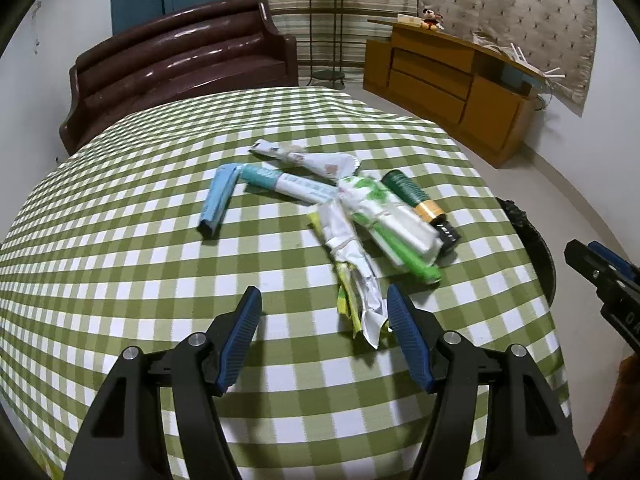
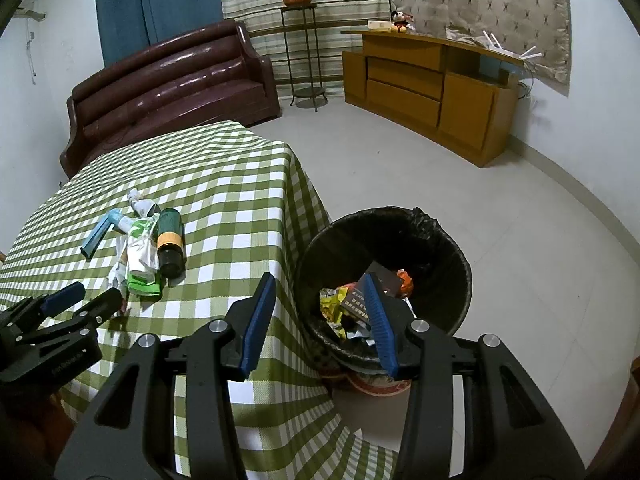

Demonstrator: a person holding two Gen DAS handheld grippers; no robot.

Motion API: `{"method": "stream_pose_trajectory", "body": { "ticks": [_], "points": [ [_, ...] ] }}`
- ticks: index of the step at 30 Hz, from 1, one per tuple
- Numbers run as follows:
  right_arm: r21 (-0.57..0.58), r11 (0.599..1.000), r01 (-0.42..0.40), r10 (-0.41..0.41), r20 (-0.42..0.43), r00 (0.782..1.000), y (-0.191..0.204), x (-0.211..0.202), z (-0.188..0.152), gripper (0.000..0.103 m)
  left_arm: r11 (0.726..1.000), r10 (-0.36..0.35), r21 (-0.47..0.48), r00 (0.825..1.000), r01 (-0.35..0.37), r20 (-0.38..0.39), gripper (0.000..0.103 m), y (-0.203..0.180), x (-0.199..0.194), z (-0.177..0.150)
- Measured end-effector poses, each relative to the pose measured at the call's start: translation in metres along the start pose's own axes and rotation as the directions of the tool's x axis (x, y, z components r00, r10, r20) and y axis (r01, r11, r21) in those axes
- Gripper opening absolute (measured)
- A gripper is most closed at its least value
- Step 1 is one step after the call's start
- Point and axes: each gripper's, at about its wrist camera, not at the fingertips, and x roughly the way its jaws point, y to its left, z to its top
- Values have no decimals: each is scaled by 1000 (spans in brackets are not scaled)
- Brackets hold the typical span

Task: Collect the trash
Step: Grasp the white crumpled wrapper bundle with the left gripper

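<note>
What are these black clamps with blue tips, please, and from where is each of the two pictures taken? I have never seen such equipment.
They are hand-held grippers, one in each of a person's hands, each with a camera looking forward along its two fingers.

One picture looks along the left gripper, over a table with a green checked cloth. On it lies trash: a crumpled wrapper nearest the fingers, a blue tube, a green packet and a dark bottle.

The other picture looks along the right gripper, above a black bin beside the table, already holding trash.

Both grippers are open and hold nothing.
</note>
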Motion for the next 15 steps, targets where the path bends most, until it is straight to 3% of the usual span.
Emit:
{"method": "stream_pose_trajectory", "body": {
  "ticks": [13,15],
  "points": [
    [-14,1000,-10,9,-7,1000,6,0,-2,44,1000,-19,-10,1000,19,-19,65,6,9,10],
    [-18,1000,-15,15,-7,1000,7,0,-2,44,999,-31,-8,999,31,-30,59,7,12,14]
  ]
}}
